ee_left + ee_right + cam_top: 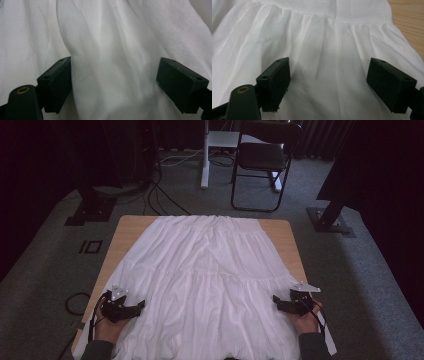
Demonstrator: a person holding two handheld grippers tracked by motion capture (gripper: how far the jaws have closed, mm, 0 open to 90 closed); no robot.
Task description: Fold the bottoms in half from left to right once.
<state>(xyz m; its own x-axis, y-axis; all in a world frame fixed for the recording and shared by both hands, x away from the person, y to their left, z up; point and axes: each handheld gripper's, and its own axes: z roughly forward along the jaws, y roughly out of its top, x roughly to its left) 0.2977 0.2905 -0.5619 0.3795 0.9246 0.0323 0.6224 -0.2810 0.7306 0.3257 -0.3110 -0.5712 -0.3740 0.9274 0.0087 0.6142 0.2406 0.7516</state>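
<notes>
So the white skirt (207,280) lies spread flat over the wooden surface (127,227). Left gripper (139,307) sits at the skirt's left edge, right gripper (276,301) at its right edge, both jaws wide, gripping nothing.
</notes>
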